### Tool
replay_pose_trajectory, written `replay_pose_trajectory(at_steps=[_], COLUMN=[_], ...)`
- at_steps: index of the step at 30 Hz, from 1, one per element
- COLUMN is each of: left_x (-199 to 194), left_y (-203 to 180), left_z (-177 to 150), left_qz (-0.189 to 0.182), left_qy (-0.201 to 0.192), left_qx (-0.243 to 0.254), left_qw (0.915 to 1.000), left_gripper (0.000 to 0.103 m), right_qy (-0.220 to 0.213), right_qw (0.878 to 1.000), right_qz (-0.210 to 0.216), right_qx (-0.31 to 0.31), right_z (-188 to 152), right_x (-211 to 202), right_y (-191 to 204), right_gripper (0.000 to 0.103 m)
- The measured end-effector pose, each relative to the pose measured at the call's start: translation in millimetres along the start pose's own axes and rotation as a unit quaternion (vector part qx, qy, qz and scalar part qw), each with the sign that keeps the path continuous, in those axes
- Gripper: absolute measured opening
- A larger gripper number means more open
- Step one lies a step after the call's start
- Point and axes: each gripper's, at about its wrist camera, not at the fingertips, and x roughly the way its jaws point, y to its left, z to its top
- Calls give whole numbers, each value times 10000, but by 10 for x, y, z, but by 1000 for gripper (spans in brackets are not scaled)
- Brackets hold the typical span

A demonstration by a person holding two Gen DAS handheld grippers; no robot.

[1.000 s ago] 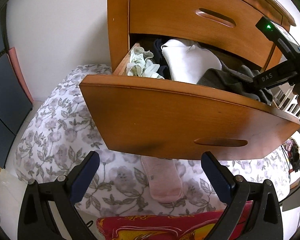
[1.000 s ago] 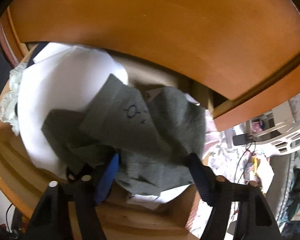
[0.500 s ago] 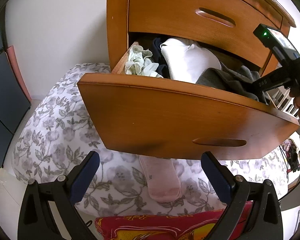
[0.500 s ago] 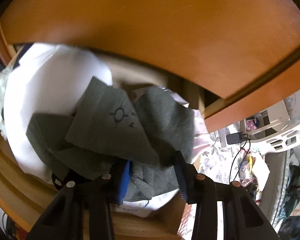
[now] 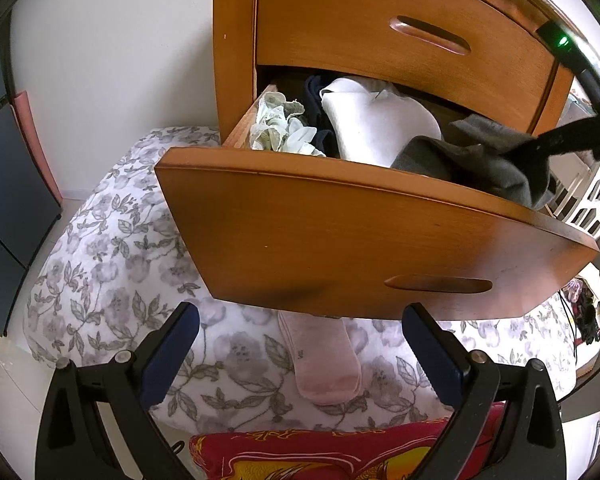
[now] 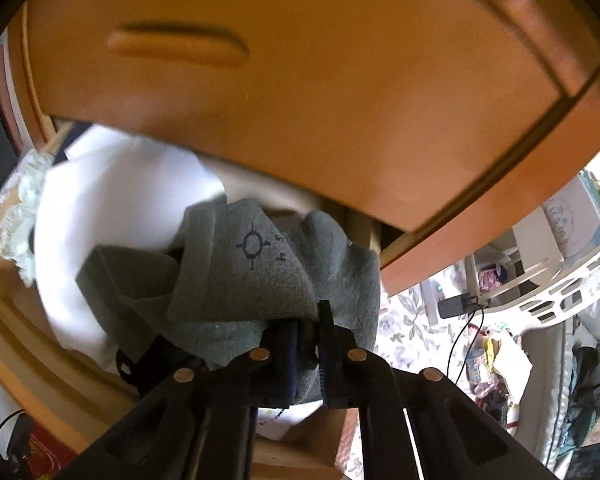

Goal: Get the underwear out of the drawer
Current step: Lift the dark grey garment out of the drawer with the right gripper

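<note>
The open wooden drawer (image 5: 340, 224) holds grey underwear (image 5: 480, 164) at its right end, white folded cloth (image 5: 376, 128) in the middle and pale lace pieces (image 5: 280, 128) at the left. My right gripper (image 6: 308, 332) is shut on a bunched fold of the grey underwear (image 6: 268, 276), which carries a small dark printed mark and is lifted a little above the white cloth (image 6: 112, 216). In the left wrist view the right gripper (image 5: 540, 148) reaches in from the right. My left gripper (image 5: 300, 344) stands open below the drawer front, holding nothing.
A closed drawer front (image 5: 400, 36) overhangs the open one closely. Below lies a floral bedspread (image 5: 112, 264) with a pink sock (image 5: 324, 360) and a red cushion (image 5: 320, 456). A white slatted basket (image 6: 556, 284) and clutter stand at the right.
The right gripper's jaws closed from wide apart onto the grey underwear and rose, pulling the fabric up with them. The left gripper stayed put.
</note>
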Motion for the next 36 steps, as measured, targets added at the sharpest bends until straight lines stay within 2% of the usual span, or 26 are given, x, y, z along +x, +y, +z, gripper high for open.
replay_pose_trajectory(at_steps=[8, 16, 24, 36], left_x=[-3, -12, -30, -117], left_y=[0, 1, 7, -2], left_z=[9, 15, 4, 8], left_qz=[8, 26, 32, 23], left_qy=[-9, -30, -70, -212], left_qx=[1, -24, -43, -66], left_qw=[10000, 10000, 10000, 9998], left_gripper=[101, 101, 101, 101], right_qy=[-669, -1392, -2119, -3063], right_qw=[9977, 9902, 9772, 9518], right_qz=[-3, 26, 25, 55], right_qx=[-64, -80, -151, -150], right_z=[70, 127, 112, -134], right_x=[-606, -1237, -1918, -3037], right_y=[14, -35, -132, -284], right_gripper=[7, 7, 7, 7])
